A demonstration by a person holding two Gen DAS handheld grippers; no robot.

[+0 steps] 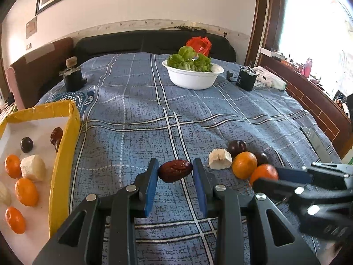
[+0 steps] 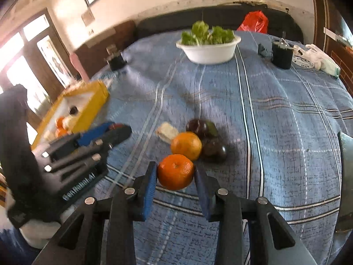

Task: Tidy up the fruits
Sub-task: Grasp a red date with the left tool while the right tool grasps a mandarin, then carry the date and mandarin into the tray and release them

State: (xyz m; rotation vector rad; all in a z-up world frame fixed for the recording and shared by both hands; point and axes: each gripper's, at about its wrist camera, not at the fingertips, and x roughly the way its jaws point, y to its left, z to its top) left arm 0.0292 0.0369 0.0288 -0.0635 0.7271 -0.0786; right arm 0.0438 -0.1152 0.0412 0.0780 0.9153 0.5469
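Fruit here looks light and bruisable: left gripper pinches the wrinkled red date endwise, right gripper clasps the round mandarin across its middle.

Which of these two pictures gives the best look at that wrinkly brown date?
The left wrist view. There the date sits sharp and centered between the left gripper fingers, which close on it above the blue plaid cloth. In the right wrist view the left gripper is blurred at the side, and the date is barely a reddish speck.
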